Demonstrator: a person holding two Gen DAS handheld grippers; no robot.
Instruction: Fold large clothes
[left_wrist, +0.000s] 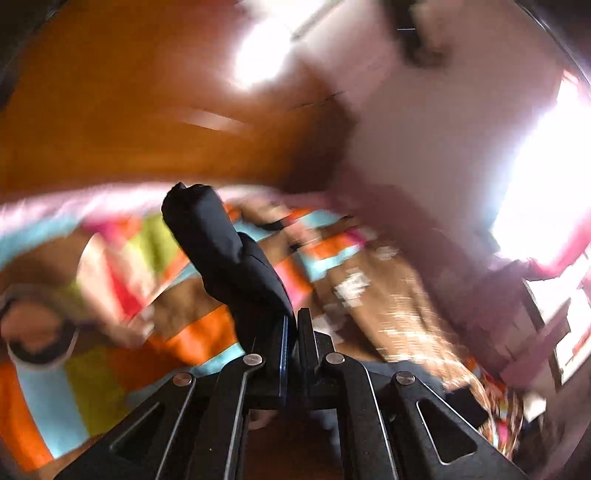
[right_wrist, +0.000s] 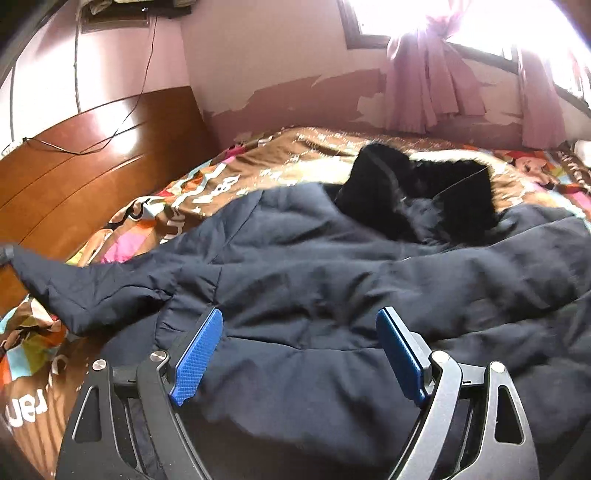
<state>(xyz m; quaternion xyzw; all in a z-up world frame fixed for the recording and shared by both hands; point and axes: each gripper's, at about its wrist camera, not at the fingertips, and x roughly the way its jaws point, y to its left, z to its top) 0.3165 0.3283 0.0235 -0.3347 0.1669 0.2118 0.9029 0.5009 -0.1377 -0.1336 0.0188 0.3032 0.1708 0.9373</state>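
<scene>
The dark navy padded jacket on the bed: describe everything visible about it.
The dark navy padded jacket is quilted, puffy and matte, spread rumpled across the colourful patterned bedspread. A black furry hood trim lies at its far end. One sleeve is pinched in the shut left gripper; the open right gripper straddles its body.

Left gripper (left_wrist: 291, 325): your tongs are matte black, with triangular cut-outs in the linkage arms.
Left pivots: round silver screw heads (left_wrist: 253, 359) cap each joint.
Right gripper (right_wrist: 299, 354): same black frame.
Right pads (right_wrist: 199, 356): bright blue, finely textured strips inside each finger.
</scene>
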